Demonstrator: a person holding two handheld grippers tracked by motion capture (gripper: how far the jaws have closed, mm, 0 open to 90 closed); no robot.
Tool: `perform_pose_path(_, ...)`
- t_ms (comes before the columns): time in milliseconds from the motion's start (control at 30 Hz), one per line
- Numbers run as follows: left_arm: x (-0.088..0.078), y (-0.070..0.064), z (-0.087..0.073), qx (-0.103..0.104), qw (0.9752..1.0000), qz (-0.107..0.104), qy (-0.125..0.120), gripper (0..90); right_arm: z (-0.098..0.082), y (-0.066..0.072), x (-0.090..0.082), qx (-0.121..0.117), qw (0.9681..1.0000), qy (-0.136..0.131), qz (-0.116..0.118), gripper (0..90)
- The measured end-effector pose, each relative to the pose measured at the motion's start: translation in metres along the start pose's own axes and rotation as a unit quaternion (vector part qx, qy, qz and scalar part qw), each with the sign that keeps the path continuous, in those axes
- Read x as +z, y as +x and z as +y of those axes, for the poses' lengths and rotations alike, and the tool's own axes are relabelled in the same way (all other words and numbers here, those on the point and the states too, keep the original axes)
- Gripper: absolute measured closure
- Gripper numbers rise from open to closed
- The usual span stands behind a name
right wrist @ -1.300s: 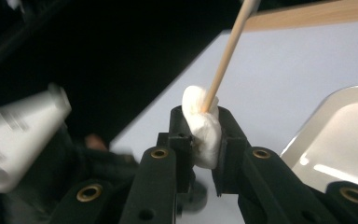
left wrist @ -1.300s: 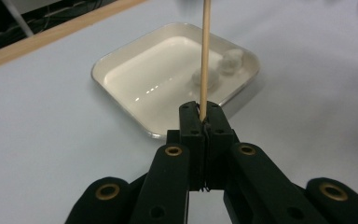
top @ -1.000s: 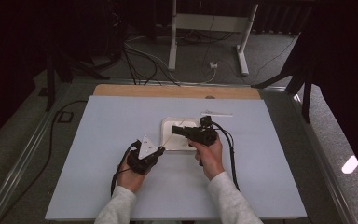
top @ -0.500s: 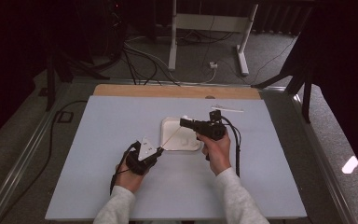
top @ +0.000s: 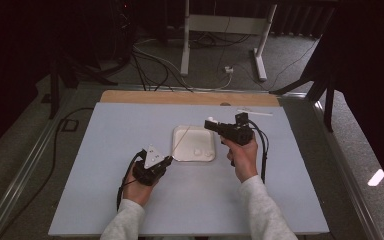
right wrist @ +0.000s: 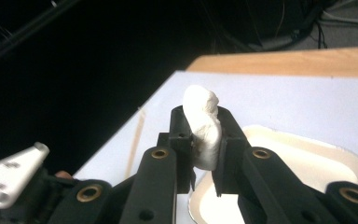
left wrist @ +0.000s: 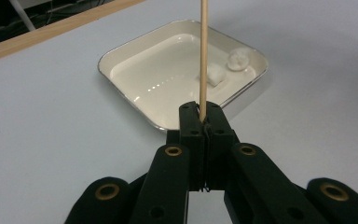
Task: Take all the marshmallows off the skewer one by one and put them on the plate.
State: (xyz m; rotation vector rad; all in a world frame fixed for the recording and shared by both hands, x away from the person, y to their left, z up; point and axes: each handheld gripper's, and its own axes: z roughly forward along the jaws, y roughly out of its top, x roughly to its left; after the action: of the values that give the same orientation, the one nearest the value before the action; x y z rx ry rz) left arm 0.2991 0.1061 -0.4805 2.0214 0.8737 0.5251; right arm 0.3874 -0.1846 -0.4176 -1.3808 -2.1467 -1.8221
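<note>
Left gripper [left wrist: 204,122] jaws closed on thin wooden skewer [left wrist: 203,56], seen close in left gripper view; skewer rises over white square tray [left wrist: 130,53] holding two marshmallows [left wrist: 216,73]. Right gripper [right wrist: 204,135] jaws clamp squashed white marshmallow [right wrist: 201,128], clear in right gripper view. High view shows layout: tray [top: 182,152] at centre of pale blue table [top: 105,145], left gripper [top: 167,161] beside tray's near left corner, right gripper [top: 210,124] raised above tray's far right corner.

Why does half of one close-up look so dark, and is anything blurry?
Right gripper view: it looks past the pale blue table into the unlit room; the grey three-cornered plate smears. Left gripper view: evenly lit, with glints on the white square tray. High view: dim surroundings.
</note>
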Motion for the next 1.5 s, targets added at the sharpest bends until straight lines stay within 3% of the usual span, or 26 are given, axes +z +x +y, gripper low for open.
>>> perform_pose_path(233, 0.0, -0.001, 0.004, -0.012, 0.9999, -0.007, -0.002, 90.0, -0.01, -0.005, 0.014, -0.034, 0.9971, 0.046, -0.05, 79.5)
perform_pose_path(500, 0.003, -0.002, 0.005, -0.018, 0.9998, -0.012, 0.001, 90.0, -0.021, -0.013, 0.03, -0.041, 0.9927, 0.081, -0.079, 78.8)
perform_pose_path(867, 0.004, -0.001, 0.006, -0.022, 0.9997, -0.013, 0.001, 89.9, -0.034, -0.021, 0.052, -0.06, 0.9824, 0.132, -0.118, 77.7)
perform_pose_path(1267, 0.004, 0.0, 0.006, -0.029, 0.9995, -0.01, 0.001, 89.8, -0.04, -0.027, 0.061, -0.057, 0.9779, 0.155, -0.128, 74.8)
perform_pose_path(1367, 0.004, -0.001, 0.006, -0.03, 0.9995, -0.011, 0.001, 89.8, -0.041, -0.028, 0.062, -0.057, 0.9768, 0.158, -0.133, 67.6)
perform_pose_path(1500, 0.004, -0.001, 0.006, -0.03, 0.9995, -0.011, 0.001, 89.8, -0.041, -0.031, 0.063, -0.047, 0.9764, 0.162, -0.135, 45.7)
